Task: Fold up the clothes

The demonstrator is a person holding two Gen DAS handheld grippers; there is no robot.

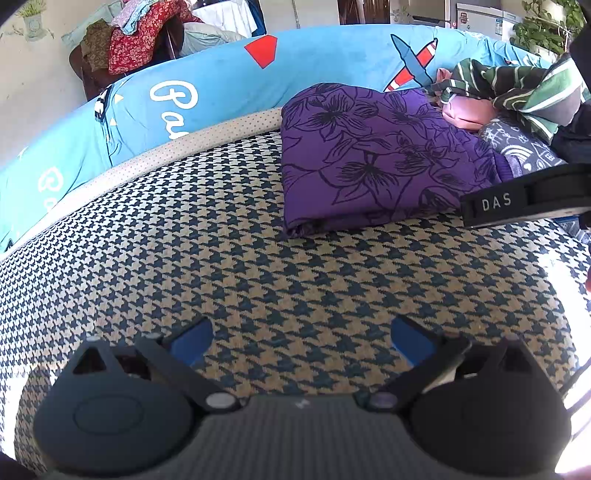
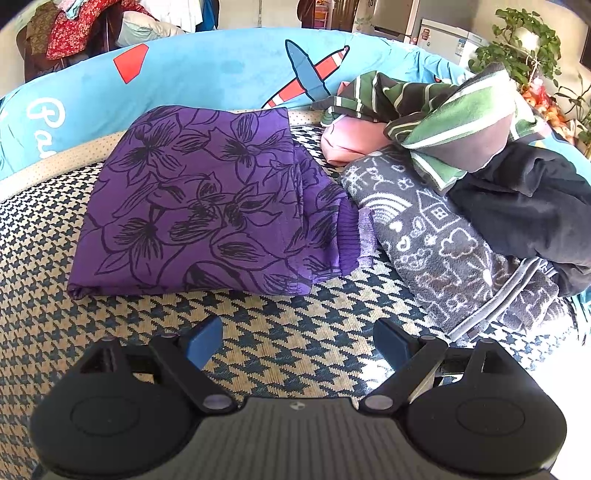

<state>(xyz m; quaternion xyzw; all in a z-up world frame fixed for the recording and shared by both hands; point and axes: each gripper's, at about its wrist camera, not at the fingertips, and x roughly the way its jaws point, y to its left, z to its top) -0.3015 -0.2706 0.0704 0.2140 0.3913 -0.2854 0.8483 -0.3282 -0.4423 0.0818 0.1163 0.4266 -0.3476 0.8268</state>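
Right wrist view: the houndstooth mat is shown as the working surface, bordered at the back by a blue printed bolster. On the mat, a purple floral garment is seen lying in a flat rectangular fold, its ribbed cuff touching a grey doodle-print blanket. To the right, a heap of unfolded clothes is formed by a green striped shirt, a black garment and a pink item, with the blanket at its base. The right gripper is held over bare mat, near the front edge of the purple garment; its jaws are spread wide and nothing is gripped. In the left wrist view, the left gripper is likewise held wide apart and empty, over bare mat. One garment is judged to be folded; the heap is judged to remain, so most of the task is left. A further pile of clothes is visible beyond the bolster.
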